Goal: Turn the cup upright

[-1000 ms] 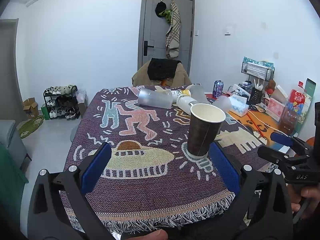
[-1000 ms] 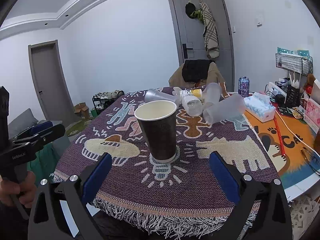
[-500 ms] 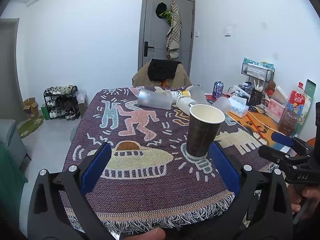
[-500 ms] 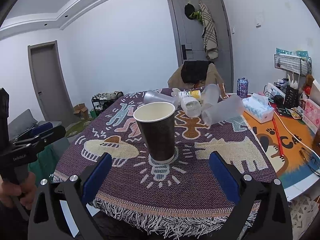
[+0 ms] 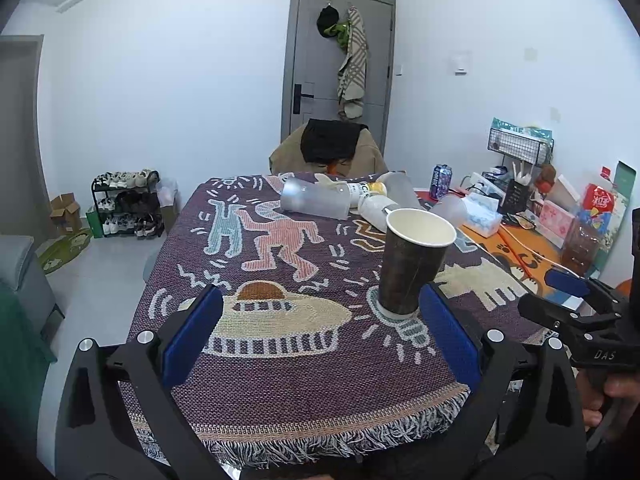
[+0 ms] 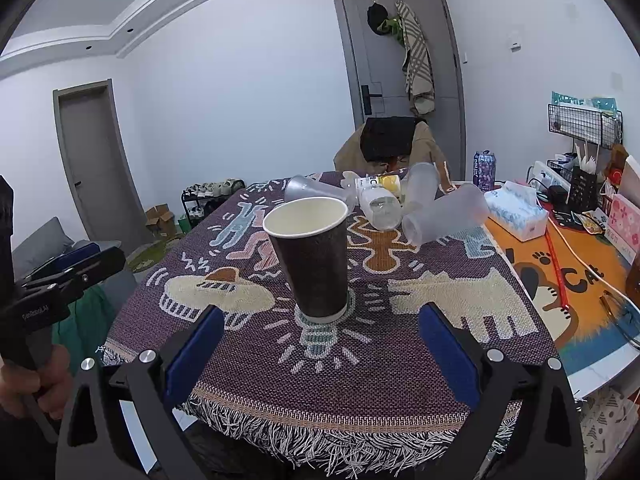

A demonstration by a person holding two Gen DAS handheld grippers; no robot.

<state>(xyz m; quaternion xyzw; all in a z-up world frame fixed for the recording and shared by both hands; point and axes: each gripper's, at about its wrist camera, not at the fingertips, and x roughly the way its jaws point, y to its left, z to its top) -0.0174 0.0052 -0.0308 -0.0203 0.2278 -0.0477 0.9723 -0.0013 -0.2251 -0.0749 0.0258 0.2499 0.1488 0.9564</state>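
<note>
A dark brown paper cup point(image 5: 412, 262) with a white inside stands upright, mouth up, on the patterned woven cloth point(image 5: 280, 364); it also shows in the right wrist view point(image 6: 314, 258). My left gripper point(image 5: 320, 334) is open and empty, held back near the table's front edge, the cup beyond its right finger. My right gripper point(image 6: 320, 340) is open and empty, the cup straight ahead between its fingers but farther off. Each gripper shows at the edge of the other's view.
Several clear plastic cups and bottles point(image 6: 384, 204) lie on their sides at the far end of the table. A tissue box point(image 6: 516, 210), a drink can point(image 6: 483, 165) and desk clutter stand at the right. A chair with a black garment point(image 5: 332, 146) stands behind the table.
Both grippers have drifted only slightly; the cup stays upright in the same spot and both grippers stay open.
</note>
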